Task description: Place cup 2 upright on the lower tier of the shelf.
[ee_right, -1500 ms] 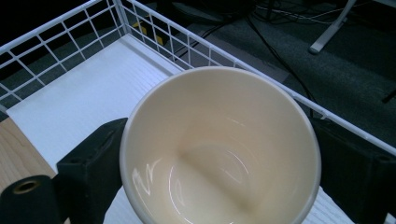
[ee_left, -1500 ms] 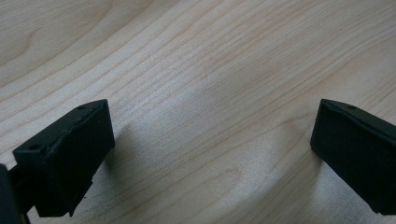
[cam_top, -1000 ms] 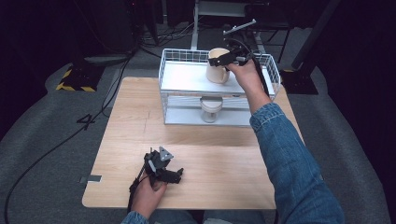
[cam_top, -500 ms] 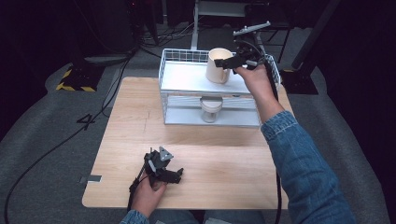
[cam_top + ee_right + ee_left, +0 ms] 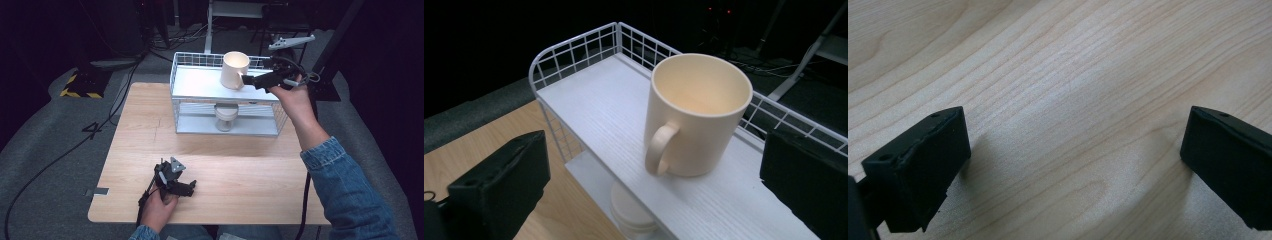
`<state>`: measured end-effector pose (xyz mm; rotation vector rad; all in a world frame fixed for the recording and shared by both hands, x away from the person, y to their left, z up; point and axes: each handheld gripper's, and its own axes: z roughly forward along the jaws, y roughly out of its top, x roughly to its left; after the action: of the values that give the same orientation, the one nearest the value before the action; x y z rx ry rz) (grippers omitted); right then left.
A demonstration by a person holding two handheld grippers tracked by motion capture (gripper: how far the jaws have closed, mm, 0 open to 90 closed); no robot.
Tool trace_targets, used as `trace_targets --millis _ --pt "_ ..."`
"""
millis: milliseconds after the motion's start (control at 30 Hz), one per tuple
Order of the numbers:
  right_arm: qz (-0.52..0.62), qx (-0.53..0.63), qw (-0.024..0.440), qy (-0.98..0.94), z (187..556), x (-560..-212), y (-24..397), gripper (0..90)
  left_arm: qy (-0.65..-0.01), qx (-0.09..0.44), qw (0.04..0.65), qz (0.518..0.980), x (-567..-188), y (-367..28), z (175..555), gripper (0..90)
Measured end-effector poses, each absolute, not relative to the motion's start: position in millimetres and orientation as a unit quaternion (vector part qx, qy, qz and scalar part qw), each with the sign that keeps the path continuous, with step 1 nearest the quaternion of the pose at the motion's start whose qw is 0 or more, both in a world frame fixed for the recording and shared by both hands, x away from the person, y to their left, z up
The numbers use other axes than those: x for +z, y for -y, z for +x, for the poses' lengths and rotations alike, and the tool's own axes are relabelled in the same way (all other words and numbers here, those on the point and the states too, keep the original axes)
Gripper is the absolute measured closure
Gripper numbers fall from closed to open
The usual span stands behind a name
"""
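Note:
A cream mug [image 5: 234, 70] stands upright on the top shelf of a white wire rack [image 5: 195, 82] at the back of the wooden table. In the right gripper view the mug [image 5: 694, 115] has its handle turned toward the camera. My right gripper [image 5: 252, 80] is open just right of the mug, with its jaws apart on either side and not touching it; the same gripper [image 5: 654, 195] holds nothing. My left gripper [image 5: 186, 187] rests low at the table's front. In its own view the left gripper [image 5: 1073, 165] is open over bare wood.
A second pale cup [image 5: 226, 116] sits upside down on the rack's lower shelf, also seen as the lower cup [image 5: 629, 212]. The rack's wire rim [image 5: 574, 47] edges the top shelf. The table [image 5: 240, 165] has bare wood in front of the rack. Cables lie on the floor behind.
My right hand and gripper have drawn back to the right, away from the mug. The mug stays in place on the top shelf. The left gripper has not moved.

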<state>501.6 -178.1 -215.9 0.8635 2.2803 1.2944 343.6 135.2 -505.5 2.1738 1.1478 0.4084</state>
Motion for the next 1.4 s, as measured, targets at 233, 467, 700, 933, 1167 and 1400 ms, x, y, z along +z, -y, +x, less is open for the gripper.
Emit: trace_targets --millis 233,467,700,933,1167,1400 --pt "0.298 0.46 0.187 -0.815 480.5 -219.5 193.4 0.3 -0.438 0.153 0.321 0.826 -505.6 -135.3 343.5 0.4" --pt "0.289 0.465 0.185 -0.816 454.4 -225.3 218.0 0.7 -0.441 0.155 0.32 0.824 -505.5 -139.4 343.6 0.5" --pt "0.291 0.46 0.195 -0.816 433.5 -236.3 243.8 1.3 -0.429 0.153 0.32 0.831 -505.3 -143.1 344.0 0.5" --pt "0.301 0.456 0.188 -0.816 416.0 -265.0 267.0 3.1 -0.418 0.147 0.323 0.836 -505.5 -150.4 344.4 0.6" --pt "0.311 0.448 0.196 -0.815 396.4 -292.9 281.6 3.2 -0.42 0.15 0.322 0.835 -505.4 -151.3 345.1 0.3" --pt "0.32 0.454 0.213 -0.804 380.2 -319.2 294.5 8.2 -0.422 0.15 0.322 0.834 -505.5 -150.8 345.4 0.3"
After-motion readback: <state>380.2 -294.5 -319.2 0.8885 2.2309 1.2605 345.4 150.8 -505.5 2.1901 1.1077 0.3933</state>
